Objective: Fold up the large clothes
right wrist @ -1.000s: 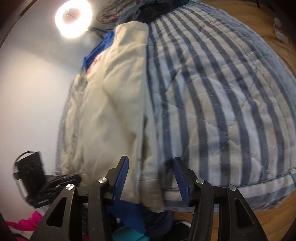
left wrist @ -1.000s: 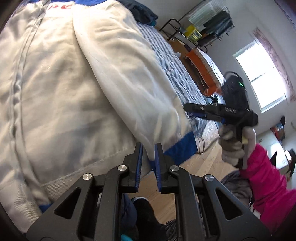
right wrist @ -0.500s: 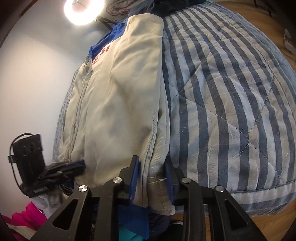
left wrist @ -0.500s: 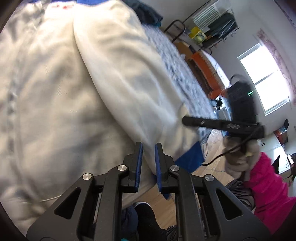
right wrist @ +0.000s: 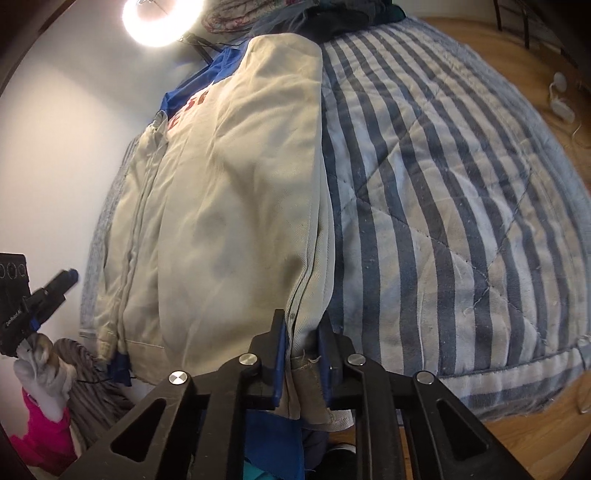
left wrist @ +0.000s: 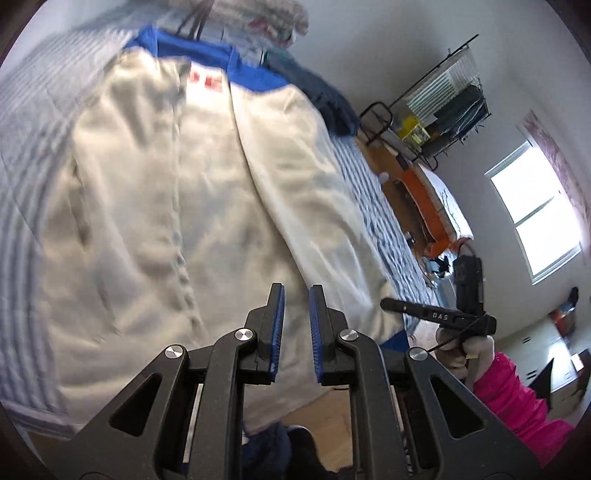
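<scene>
A cream jacket (right wrist: 229, 206) with blue trim lies flat on the striped quilt (right wrist: 443, 206), along the quilt's left side. The right gripper (right wrist: 301, 354) has just been closing and now clamps the jacket's hem at the quilt's near edge. The left gripper (left wrist: 295, 328) is nearly closed above the jacket's lower part, with no cloth caught between its blue pads (left wrist: 279, 325).

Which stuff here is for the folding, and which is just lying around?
For folding:
- cream jacket
- right gripper, shut on its hem
- left gripper

Lying around:
- striped quilt
- ring light
- clothes rack
</scene>
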A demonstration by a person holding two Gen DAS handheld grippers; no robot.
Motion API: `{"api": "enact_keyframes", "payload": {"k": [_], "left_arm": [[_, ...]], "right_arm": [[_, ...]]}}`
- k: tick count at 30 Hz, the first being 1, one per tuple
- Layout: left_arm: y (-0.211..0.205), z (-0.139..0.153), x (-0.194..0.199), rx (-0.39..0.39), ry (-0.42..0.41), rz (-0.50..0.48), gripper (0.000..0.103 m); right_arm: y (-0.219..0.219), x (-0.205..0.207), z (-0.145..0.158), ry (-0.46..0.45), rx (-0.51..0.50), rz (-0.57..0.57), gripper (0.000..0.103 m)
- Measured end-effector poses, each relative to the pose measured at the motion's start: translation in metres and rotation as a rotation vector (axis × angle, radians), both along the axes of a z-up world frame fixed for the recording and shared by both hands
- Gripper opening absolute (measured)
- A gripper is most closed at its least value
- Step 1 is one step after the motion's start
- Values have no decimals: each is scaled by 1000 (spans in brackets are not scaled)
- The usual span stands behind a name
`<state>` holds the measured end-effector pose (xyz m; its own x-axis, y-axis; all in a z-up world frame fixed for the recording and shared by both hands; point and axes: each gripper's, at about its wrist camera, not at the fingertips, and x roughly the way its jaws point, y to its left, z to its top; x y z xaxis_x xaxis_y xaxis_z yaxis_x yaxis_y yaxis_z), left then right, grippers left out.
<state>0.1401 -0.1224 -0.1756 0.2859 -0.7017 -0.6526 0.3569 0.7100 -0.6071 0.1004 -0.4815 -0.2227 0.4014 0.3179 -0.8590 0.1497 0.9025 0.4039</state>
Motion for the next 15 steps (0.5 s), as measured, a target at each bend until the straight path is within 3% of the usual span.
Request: {"api": "enact_keyframes", "payload": {"k": [6,9,12,13,15], "left_arm": [[-73,-19,8,21,-5,-72,11],[-114,-31,17,95,-41,-97,11],[-139,-63,32,104,61,-86,11],[-149,-76,36,138,92,-105,11],[-157,-85,37,159,91,-110,11]], "right_arm": [[13,-1,16,-44,-29,-11,12],[11,-4,18,-53,-20,-22,11],[9,-6,20,-57,-16,-28,11],[10,-7,21,-61,-19,-25,11],[12,-8,23,-70,-31,-13,11]]}}
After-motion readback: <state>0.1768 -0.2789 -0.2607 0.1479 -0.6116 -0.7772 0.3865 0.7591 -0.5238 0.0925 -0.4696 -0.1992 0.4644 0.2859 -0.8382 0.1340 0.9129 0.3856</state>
